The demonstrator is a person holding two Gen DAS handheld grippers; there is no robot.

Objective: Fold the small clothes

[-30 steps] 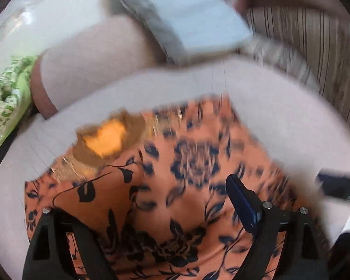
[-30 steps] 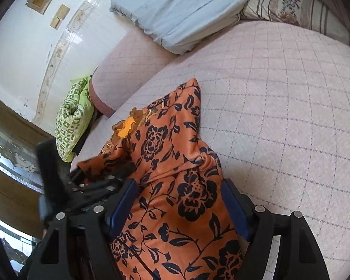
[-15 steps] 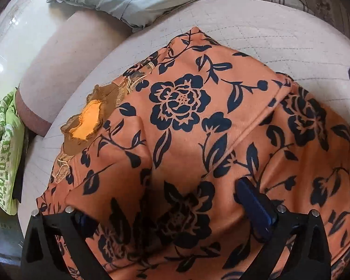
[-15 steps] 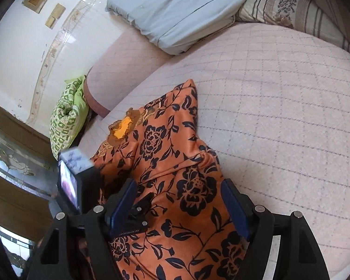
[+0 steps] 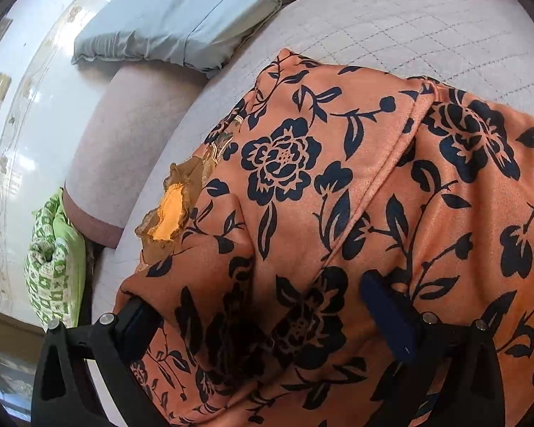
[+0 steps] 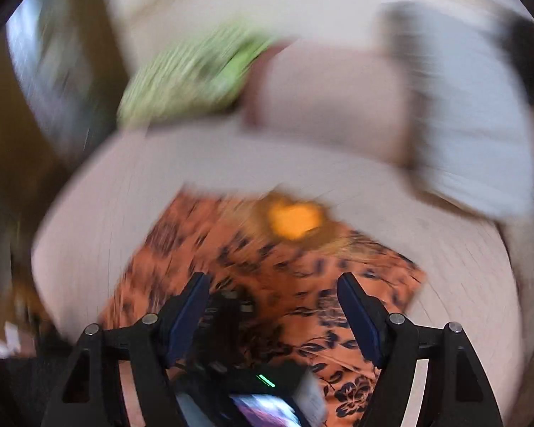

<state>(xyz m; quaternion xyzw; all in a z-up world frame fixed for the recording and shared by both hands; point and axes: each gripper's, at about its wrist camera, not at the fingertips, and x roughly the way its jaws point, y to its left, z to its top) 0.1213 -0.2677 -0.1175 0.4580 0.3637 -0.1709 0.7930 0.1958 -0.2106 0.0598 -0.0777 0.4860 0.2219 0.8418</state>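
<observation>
An orange garment with dark blue flowers lies bunched on the quilted bed, its yellow-lined neckline toward the bed's left edge. My left gripper sits low over the garment's near part with its jaws spread wide. Cloth bulges between the fingers, and the left fingertip is tucked under a cloth edge. The right wrist view is motion-blurred. In it my right gripper hangs open above the garment with nothing between its fingers. Beneath it is the left gripper's body.
A light blue pillow lies at the head of the bed, beside the bed's rounded pink end. A green patterned cloth hangs off the left side by the white wall. Bare quilted bed surrounds the garment.
The right gripper has lifted off the garment and swung round, leaving the cloth that lay between its fingers. The left gripper's jaws have widened, and it has rolled and sunk closer to the garment.
</observation>
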